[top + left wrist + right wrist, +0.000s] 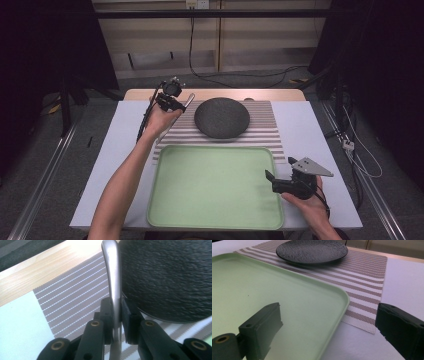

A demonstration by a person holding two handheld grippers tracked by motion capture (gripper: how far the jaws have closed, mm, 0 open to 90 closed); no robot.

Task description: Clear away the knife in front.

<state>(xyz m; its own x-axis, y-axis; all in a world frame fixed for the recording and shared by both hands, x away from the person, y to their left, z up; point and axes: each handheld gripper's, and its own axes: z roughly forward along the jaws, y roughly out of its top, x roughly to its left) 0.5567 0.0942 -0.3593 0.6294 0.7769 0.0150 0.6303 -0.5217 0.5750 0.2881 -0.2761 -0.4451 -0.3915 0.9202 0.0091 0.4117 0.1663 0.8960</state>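
My left gripper (pixel 176 102) is raised at the far left of the striped placemat (pixel 260 131), shut on a silver utensil handle (pixel 113 277) that points toward the black plate (pixel 222 117). In the left gripper view the jaws clamp the handle (pixel 188 100) from both sides, with the dark plate (pixel 170 277) just to its right. The utensil's working end is hidden. My right gripper (pixel 274 181) rests open at the right edge of the green tray (pixel 215 186). Its jaws stand wide apart with nothing between them, one over the tray (pixel 274 295) and one over the white table.
The striped placemat (pixel 362 277) lies under the plate (pixel 312 251) and behind the tray. White table surface (pixel 320 135) lies on both sides. A wooden strip (pixel 37 272) runs along the far table edge. Cables lie on the floor beyond.
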